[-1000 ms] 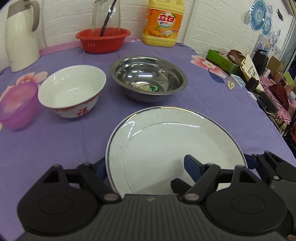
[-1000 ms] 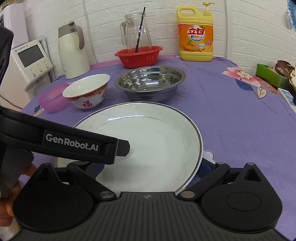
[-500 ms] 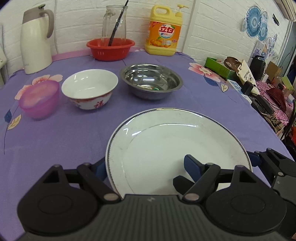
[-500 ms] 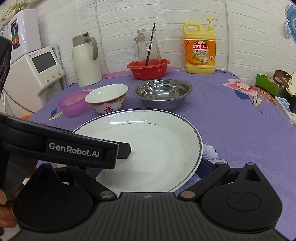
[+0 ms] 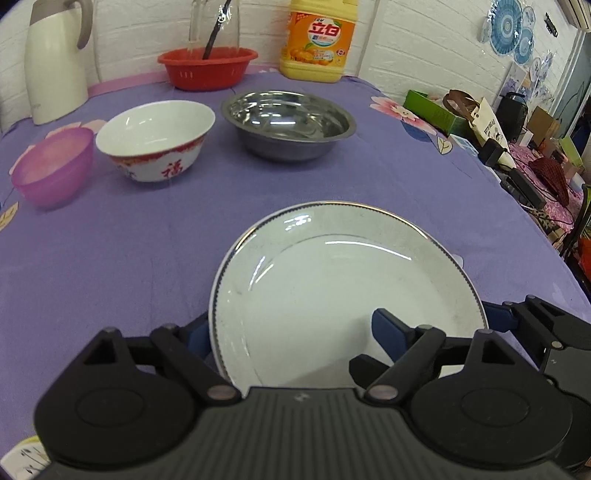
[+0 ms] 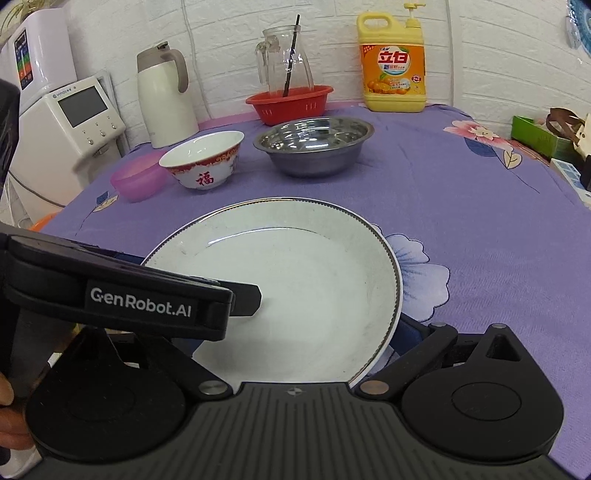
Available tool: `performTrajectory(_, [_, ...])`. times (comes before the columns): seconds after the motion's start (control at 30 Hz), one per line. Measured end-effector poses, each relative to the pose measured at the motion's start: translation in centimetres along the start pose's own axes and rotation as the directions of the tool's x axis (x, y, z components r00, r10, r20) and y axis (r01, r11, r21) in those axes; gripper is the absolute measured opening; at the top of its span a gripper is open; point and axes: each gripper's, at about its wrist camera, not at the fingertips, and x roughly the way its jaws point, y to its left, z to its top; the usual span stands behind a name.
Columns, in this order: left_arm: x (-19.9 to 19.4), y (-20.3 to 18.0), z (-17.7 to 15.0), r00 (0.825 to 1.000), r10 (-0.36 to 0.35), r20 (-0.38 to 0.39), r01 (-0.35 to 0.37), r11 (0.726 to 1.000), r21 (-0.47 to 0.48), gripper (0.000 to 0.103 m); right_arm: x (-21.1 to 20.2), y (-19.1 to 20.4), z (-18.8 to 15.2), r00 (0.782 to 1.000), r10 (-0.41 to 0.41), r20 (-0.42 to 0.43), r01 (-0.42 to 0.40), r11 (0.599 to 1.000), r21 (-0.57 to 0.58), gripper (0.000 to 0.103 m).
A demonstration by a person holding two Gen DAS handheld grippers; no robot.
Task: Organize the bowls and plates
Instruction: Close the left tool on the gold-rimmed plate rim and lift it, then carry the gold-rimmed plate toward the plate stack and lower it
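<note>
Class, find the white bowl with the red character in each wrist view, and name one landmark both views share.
Left wrist view: the white bowl sits upper left, between the pink bowl and the steel bowl.
Right wrist view: the white bowl sits left of centre, upper half.
Shared landmark: the yellow detergent bottle by the wall.

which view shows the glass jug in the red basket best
The right wrist view: the glass jug shows whole there, handle, rim and dark stick inside, standing in the red basket. The left wrist view cuts it off at the top edge, leaving only its lower body above the basket.
</note>
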Motion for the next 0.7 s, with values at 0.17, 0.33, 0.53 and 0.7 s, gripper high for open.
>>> performTrajectory(0.17, [0.7,0.2,0.7,1.0,0.013,0.003,-0.013,1.0,0.005,0.084,0.1,-0.7,0.3,1.0,-0.017,0.003,0.017,1.0,-0.003,0.103])
performTrajectory(0.33, [1.2,-1.2,0.6,0.999,0.036,-0.01,-0.036,0.997,0.073,0.086,0.5,-0.3,0.2,1.0,-0.021,-0.01,0.021,0.999,-0.037,0.103])
performTrajectory(0.53, [0.4,-1.2,1.0,1.0,0.023,-0.005,-0.022,0.998,0.053,0.086,0.3,0.3,0.3,0.999,-0.045,-0.011,0.045,0.999,-0.019,0.103])
performTrajectory(0.7, [-1.5,-1.2,0.9,1.0,-0.003,0.025,0.002,0.999,0.046,0.086,-1.3,0.7,0.7,0.998,-0.053,0.014,0.054,0.998,-0.017,0.103])
